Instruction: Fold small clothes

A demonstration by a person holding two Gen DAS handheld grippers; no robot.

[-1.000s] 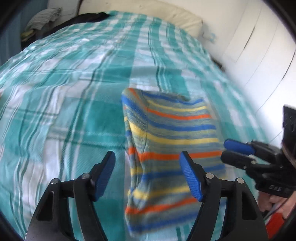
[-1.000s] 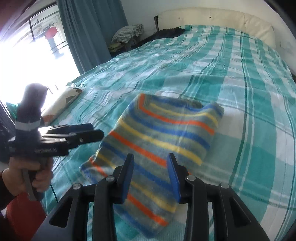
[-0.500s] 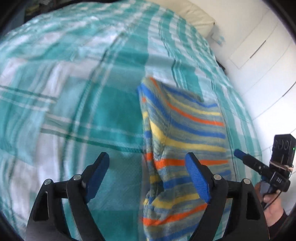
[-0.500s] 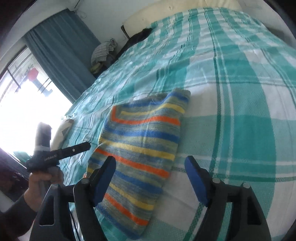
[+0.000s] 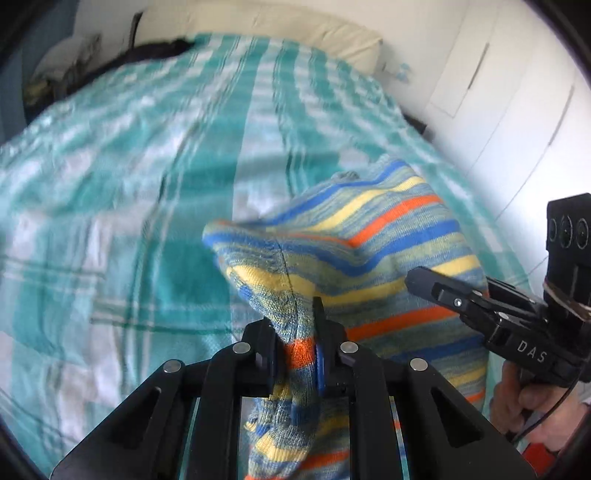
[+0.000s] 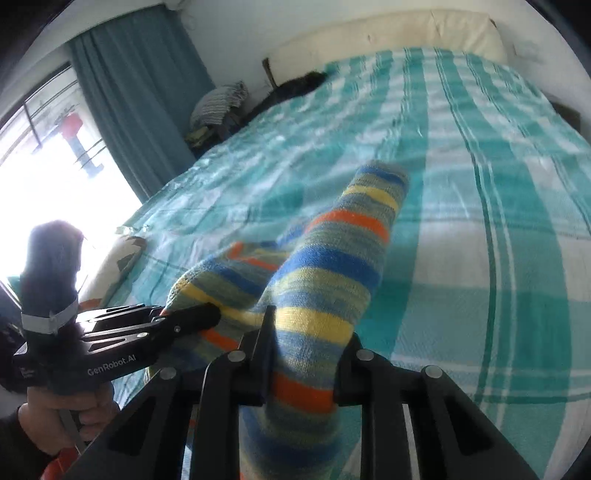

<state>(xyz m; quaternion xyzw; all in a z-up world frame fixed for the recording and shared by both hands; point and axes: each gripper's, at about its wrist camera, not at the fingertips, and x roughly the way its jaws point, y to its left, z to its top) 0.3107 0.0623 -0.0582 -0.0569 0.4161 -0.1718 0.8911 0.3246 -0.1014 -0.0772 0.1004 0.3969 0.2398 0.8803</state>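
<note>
Both jaws have just been closing: the left gripper (image 5: 297, 356) and right gripper (image 6: 301, 363) now clamp the striped garment (image 5: 369, 251), lifting its near edge off the bed (image 5: 147, 184).

**Two wrist views aimed down the bed toward the headboard**

The left wrist view is taken from low over the near end of the bed (image 5: 122, 192), looking along its length to the headboard (image 5: 258, 26), with white cupboard doors (image 5: 509, 96) to the headboard's right. The right wrist view is taken close beside it, angled the same way, with the curtain (image 6: 140, 96) left of the headboard. The striped garment (image 5: 369, 251), very near both lenses, is shared by both views, as are the plaid cover and headboard.
</note>
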